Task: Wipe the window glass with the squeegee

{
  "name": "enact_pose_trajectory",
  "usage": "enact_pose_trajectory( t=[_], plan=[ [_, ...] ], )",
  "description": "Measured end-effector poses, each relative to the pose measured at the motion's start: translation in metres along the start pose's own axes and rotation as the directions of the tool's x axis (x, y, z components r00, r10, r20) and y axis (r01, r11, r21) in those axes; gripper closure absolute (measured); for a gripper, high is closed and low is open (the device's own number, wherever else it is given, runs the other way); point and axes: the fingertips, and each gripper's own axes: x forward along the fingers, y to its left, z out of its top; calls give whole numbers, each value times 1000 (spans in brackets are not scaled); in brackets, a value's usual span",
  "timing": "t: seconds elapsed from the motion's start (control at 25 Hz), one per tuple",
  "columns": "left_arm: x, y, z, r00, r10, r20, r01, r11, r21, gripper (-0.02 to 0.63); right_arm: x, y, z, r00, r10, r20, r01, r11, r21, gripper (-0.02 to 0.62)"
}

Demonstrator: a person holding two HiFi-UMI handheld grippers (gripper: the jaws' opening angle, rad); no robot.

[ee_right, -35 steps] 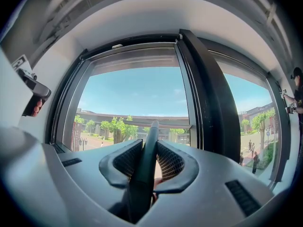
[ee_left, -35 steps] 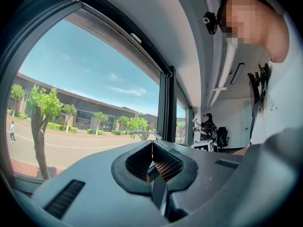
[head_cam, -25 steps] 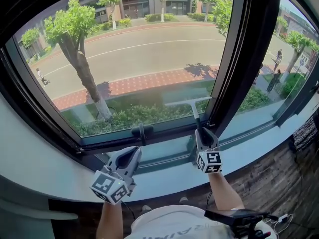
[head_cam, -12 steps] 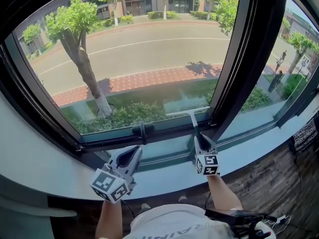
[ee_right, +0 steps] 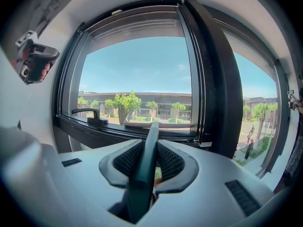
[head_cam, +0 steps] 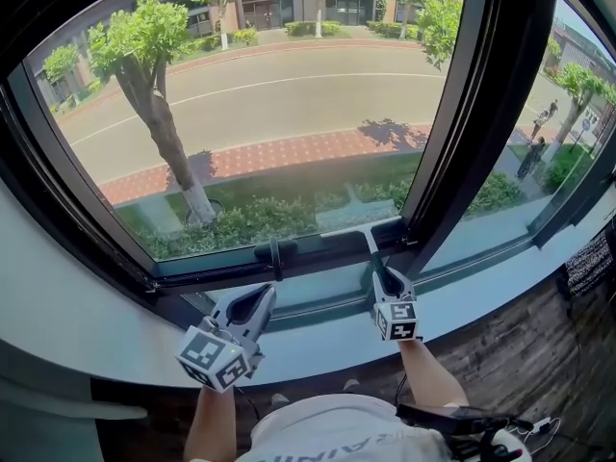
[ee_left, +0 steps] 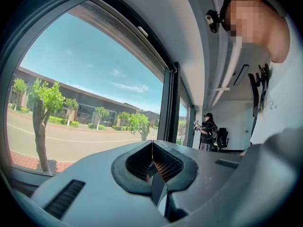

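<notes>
The right claw [ee_right: 150, 161] is closed narrowly on the dark green stem of the squeegee [ee_right: 142, 174], which stands between its two ribbed pads. The long axis of the stem runs from near to far, away from the person and toward the window glass [head_cam: 289, 133], and it points at the lower edge of the pane. At the far end the blade [ee_right: 161, 125] lies crosswise, left to right, low along the lower frame [head_cam: 318, 245].

In the head view the stem [head_cam: 372, 246] goes from the claw over this frame, near the right corner of the pane. The blade there is pale and hard to separate from the glass and the hedge [head_cam: 250, 224] behind it. The near end of the stem is hidden inside the claw. I cannot tell if the blade touches the glass.

The left claw [head_cam: 256, 301] is at the left over the sill [head_cam: 115, 340], well apart from the squeegee. Its jaws are pressed together with nothing between them. Just beyond it the black window handle [head_cam: 272, 253] sits on the lower frame. Outside, a tree [head_cam: 144, 56] stands at the left. The left gripper view also shows a person [ee_left: 207, 132] far in the room, small and unclear.
</notes>
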Motion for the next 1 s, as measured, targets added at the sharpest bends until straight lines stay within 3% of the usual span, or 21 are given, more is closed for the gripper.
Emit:
enact_pose_trajectory(
  t=[0.56, 1.0],
  plan=[
    [-13, 5, 0, 1000, 25, 8, -25, 1000, -4, 588, -4, 4, 4, 1000, 3, -10, -3, 999, 41, 494],
    [-74, 27, 3, 997, 69, 40, -70, 997, 25, 588, -49, 48, 74, 989, -44, 142, 24, 990, 140, 495]
  ],
)
